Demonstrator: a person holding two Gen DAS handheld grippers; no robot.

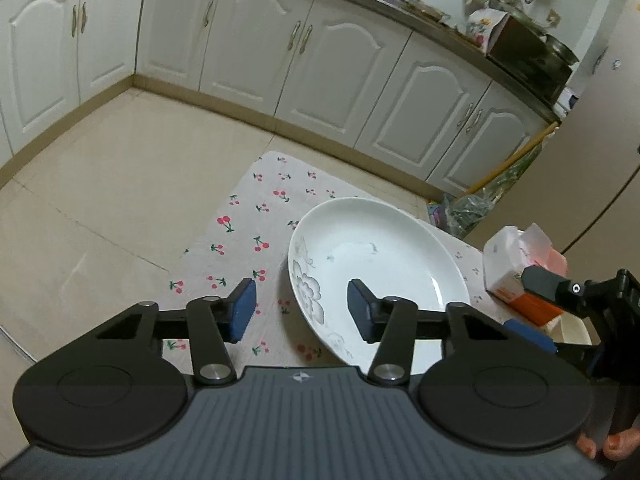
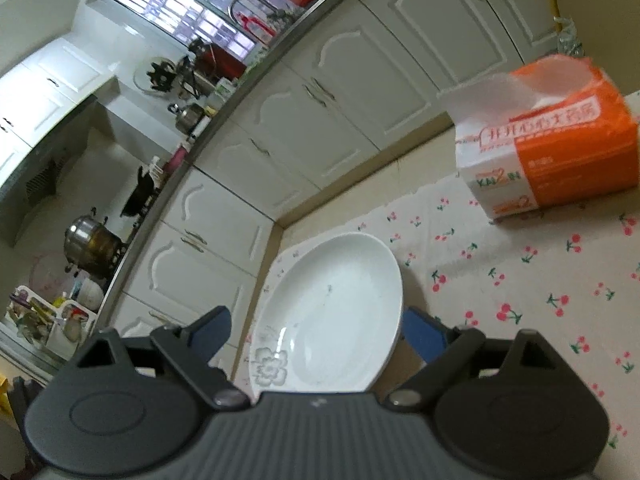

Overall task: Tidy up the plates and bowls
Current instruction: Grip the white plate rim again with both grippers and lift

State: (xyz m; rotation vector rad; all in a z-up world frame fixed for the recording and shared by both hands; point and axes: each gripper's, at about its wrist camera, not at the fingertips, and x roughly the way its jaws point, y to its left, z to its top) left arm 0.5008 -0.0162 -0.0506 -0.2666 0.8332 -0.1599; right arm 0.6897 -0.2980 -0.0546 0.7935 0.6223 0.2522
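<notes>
A white plate (image 1: pixel 380 264) with a grey flower print lies on the cherry-print tablecloth (image 1: pixel 240 232). My left gripper (image 1: pixel 301 308) is open and straddles the plate's near left rim, one blue pad over the bowl of the plate and the other outside it over the cloth. Neither pad presses on the rim. My right gripper (image 1: pixel 536 308) comes in from the right by the plate's right rim. In the right wrist view the plate (image 2: pixel 332 304) shows between the wide-apart fingers of my right gripper (image 2: pixel 318 332), which is open with a gap on the left side.
An orange and white tissue pack (image 2: pixel 560 152) stands on the cloth (image 2: pixel 500 272) to the right of the plate. White floor cabinets (image 1: pixel 260 52) run behind a tiled floor. A broom handle (image 1: pixel 516 156) leans at the back right. A person's fingers (image 1: pixel 600 446) hold the right gripper's handle.
</notes>
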